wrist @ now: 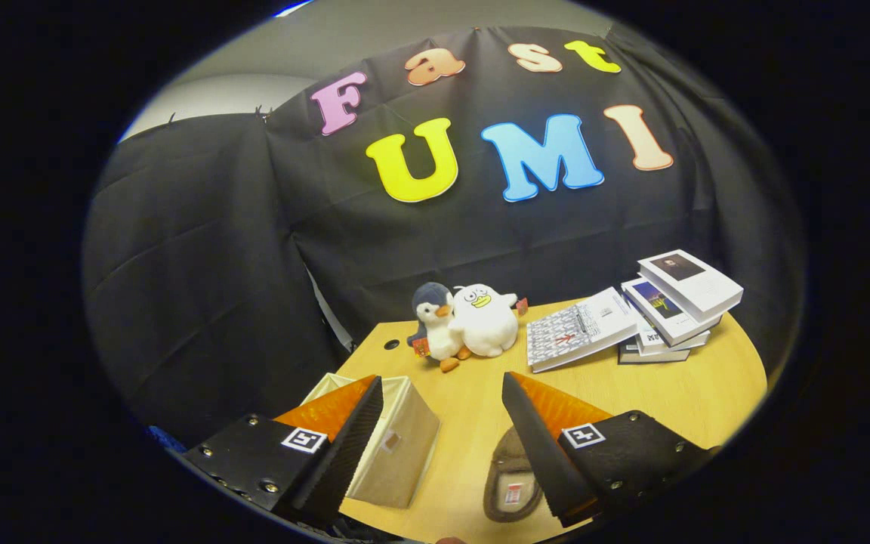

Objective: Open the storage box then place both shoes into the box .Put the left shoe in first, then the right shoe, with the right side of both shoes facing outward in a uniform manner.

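**Storage box and one slipper on the wooden table**

The storage box (397, 446) is a beige fabric cube with a small tag on its near side. It stands upright on the table, its top partly hidden behind the left finger. Just beside it, apart from it, a brown slipper (512, 476) with a pale lining lies flat, its opening facing up, partly behind the right finger.

Two plush penguins (465, 321) (touching) sit near stacked books (665, 306) on the table (707, 393).
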Tool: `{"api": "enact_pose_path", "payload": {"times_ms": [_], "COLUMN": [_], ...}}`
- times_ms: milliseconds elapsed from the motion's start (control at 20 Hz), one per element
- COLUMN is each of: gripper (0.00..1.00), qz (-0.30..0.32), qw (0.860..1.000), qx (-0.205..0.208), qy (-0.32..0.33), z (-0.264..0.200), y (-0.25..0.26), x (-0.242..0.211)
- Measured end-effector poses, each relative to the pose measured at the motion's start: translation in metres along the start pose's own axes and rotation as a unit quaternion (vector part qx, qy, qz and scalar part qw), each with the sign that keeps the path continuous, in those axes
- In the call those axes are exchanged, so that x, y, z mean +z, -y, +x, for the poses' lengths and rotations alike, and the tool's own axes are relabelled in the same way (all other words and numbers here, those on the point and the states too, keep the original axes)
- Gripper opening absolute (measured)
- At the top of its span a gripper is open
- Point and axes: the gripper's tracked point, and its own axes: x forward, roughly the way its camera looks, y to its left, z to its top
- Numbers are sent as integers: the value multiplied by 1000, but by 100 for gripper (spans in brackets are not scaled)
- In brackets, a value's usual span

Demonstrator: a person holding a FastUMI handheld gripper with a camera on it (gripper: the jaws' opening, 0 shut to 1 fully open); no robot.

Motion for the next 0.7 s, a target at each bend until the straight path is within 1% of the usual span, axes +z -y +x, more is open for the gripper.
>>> {"api": "enact_pose_path", "payload": {"times_ms": [200, 350, 700], "gripper": [98, 98, 98], "qz": [-11, -10, -14], "qw": [999, 999, 990], "qx": [-17, -22, -20], "qy": [-24, -48, -136], "z": [3, 7, 19], "y": [36, 55, 86], "x": [-23, -42, -109]}}
